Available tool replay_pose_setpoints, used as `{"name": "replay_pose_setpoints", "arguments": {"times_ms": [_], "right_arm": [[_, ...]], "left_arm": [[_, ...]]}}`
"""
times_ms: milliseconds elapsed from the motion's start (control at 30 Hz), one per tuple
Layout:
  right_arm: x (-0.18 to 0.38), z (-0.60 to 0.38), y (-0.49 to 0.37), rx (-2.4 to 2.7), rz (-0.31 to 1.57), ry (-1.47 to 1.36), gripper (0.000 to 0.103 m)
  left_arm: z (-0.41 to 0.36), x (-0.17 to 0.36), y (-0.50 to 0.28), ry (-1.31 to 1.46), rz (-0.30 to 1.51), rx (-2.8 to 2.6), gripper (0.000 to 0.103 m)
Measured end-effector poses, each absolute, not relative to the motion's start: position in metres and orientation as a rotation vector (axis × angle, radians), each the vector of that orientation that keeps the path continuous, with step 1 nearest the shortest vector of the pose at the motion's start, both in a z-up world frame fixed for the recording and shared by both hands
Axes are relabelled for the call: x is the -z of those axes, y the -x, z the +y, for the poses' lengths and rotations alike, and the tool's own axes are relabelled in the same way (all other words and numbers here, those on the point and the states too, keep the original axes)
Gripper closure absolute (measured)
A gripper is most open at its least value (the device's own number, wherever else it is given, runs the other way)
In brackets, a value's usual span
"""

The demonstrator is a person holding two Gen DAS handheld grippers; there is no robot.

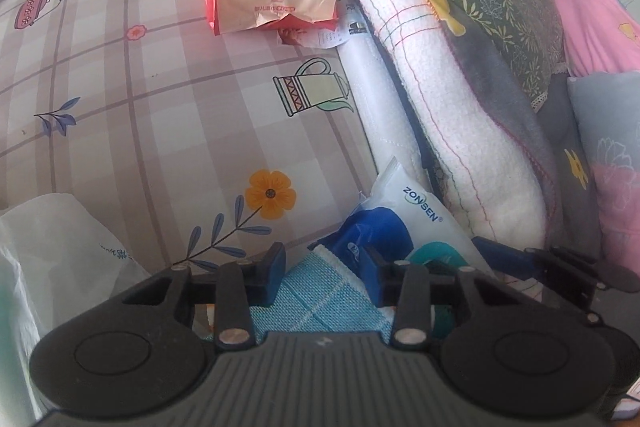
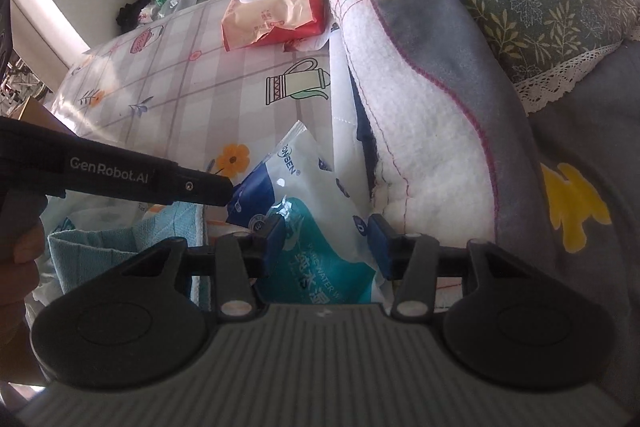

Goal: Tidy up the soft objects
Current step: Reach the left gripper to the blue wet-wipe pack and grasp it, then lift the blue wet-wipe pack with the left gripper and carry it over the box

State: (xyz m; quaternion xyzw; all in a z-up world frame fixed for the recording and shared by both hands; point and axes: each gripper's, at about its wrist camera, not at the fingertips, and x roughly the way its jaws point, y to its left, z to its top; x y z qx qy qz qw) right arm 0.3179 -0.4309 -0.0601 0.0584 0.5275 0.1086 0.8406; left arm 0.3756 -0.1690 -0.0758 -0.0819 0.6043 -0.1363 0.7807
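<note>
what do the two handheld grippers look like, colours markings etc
Both match: a grey ribbed body, two round black housings at its sides, black linkage arms with silver pivot pins, and blue finger pads. The left gripper seen from the right wrist camera is a black bar printed "GenRobot.AI" in pale letters. The right gripper shows no lettering. No cables or sleeves visible.

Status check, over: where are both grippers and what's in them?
Left gripper straddles light blue cloth. Right gripper straddles blue-white wipes pack; contact unclear on both. Folded blanket crowds the right side.
</note>
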Motion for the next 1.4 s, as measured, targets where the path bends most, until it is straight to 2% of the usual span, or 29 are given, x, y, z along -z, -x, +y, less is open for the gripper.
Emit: {"name": "replay_pose_setpoints", "arguments": {"times_ms": [200, 300, 433, 533, 733, 833, 1033, 1400], "right_arm": [[0.074, -0.418, -0.339, -0.296, 1.200, -0.077, 0.045], [0.081, -0.410, -0.340, -0.320, 1.202, -0.066, 0.049], [0.069, -0.405, -0.327, -0.295, 1.128, -0.046, 0.069], [0.062, -0.415, -0.318, -0.256, 1.088, -0.077, 0.074], [0.061, -0.450, -0.312, -0.182, 1.051, -0.229, 0.077], [0.060, -0.462, -0.309, -0.166, 1.023, -0.294, 0.078], [0.072, -0.475, -0.308, -0.146, 1.013, -0.388, 0.079], [0.089, -0.499, -0.307, -0.173, 1.007, -0.581, 0.079]], "left_arm": [[-0.158, 0.088, -0.378, 0.197, 1.332, 0.289, 0.059], [-0.153, 0.088, -0.378, 0.211, 1.337, 0.281, 0.060], [-0.142, 0.083, -0.376, 0.258, 1.316, 0.284, 0.060], [-0.137, 0.073, -0.373, 0.280, 1.273, 0.287, 0.060], [-0.145, 0.057, -0.367, 0.274, 1.223, 0.342, 0.059], [-0.157, 0.056, -0.366, 0.267, 1.227, 0.394, 0.055], [-0.179, 0.079, -0.376, 0.368, 1.341, 0.467, 0.049], [-0.193, 0.103, -0.393, 0.471, 1.391, 0.481, 0.043]]}}
